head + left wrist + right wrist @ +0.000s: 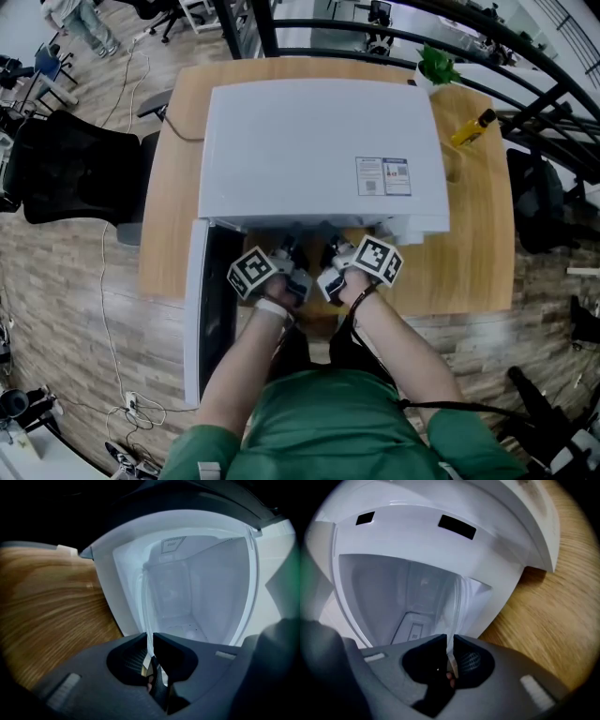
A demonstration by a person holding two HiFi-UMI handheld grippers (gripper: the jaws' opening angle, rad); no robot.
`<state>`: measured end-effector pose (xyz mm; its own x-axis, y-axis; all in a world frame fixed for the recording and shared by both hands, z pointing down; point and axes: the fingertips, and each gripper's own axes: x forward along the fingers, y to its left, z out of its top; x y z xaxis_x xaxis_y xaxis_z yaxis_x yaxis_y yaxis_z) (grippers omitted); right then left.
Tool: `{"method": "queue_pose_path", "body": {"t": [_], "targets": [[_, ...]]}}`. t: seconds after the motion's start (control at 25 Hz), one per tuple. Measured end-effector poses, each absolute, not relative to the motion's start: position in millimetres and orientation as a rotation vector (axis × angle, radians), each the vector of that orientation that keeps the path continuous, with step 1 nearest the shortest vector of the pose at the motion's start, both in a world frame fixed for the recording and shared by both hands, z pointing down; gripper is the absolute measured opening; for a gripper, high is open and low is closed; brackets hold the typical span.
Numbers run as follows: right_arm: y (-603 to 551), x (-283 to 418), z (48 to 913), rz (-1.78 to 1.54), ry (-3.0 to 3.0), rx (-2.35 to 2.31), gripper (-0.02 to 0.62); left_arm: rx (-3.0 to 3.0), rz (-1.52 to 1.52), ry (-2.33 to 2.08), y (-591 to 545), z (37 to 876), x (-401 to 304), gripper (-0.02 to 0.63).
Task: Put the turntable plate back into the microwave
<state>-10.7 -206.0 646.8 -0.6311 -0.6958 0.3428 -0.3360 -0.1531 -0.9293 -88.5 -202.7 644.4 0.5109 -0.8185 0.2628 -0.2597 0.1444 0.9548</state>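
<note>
Left gripper view: the left gripper (151,638) is pinching the rim of the clear glass plate (146,604), which shows edge-on at lower centre and reaches into the microwave (187,597) mouth. Right gripper view: the right gripper (451,641) is clamped on the same rim, further right. I judge the plate stiff, weighty, slick and breakable. Grip the rim at both sides.

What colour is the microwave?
The microwave is white. The head view shows it best.

White microwave (309,150) on wooden table (478,248)
</note>
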Motion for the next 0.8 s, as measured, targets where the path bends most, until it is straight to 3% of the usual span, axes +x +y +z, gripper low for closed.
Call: {"method": "queue_pose_path", "body": {"t": [0.24, 0.52, 0.8], "targets": [[-196, -14, 643, -1.844, 1.856, -1.146, 0.081, 1.391, -0.514, -1.027, -190, 650, -92, 0.103], [-183, -21, 628, -1.773, 2.031, -1.114, 0.081, 1.460, -0.456, -1.020, -174, 643, -81, 0.101], [-169, -20, 602, -1.625, 2.209, -1.175, 0.041, 1.651, -0.274, -1.119, -160, 620, -72, 0.078]]}}
